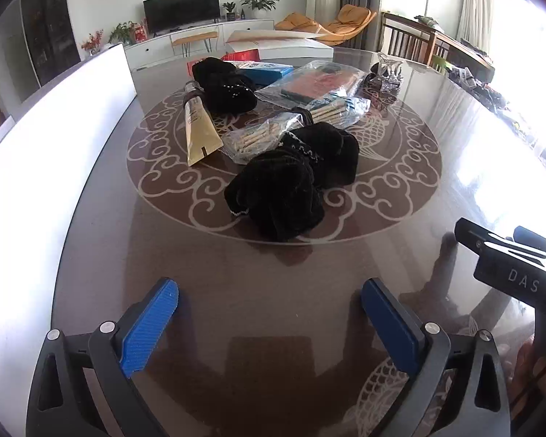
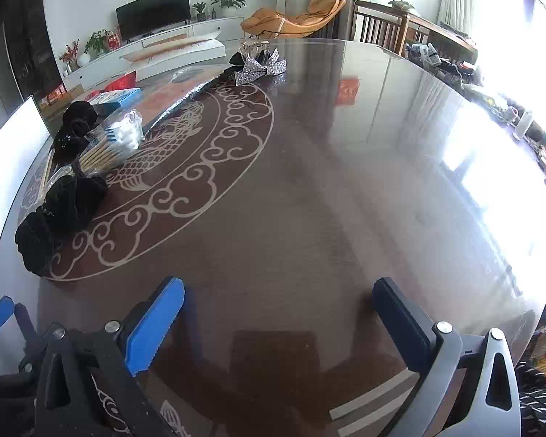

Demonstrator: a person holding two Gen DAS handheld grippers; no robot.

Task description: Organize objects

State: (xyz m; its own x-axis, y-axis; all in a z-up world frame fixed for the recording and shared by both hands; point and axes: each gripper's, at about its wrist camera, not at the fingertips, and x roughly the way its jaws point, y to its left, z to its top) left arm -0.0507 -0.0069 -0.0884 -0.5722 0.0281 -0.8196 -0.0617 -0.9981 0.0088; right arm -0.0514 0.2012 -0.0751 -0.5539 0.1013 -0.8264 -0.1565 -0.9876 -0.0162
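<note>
Both grippers hovered low over the glossy table (image 2: 327, 189), the left gripper (image 1: 269, 324) spread wide and holding nothing, the right gripper (image 2: 278, 322) likewise agape. The black velvet pouch (image 1: 284, 189) lay ahead on the patterned medallion, touching the bagged sticks (image 1: 258, 138) and beside the gold tube (image 1: 198, 131).

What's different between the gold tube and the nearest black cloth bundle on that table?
The gold tube is flat, smooth and shiny, while the black cloth bundle is soft, crumpled and dull. The tube is slim and lies farther back on the left; the bundle is bulkier and sits nearest the left claw. Both rest on the table's round swirl pattern, untouched.
</note>
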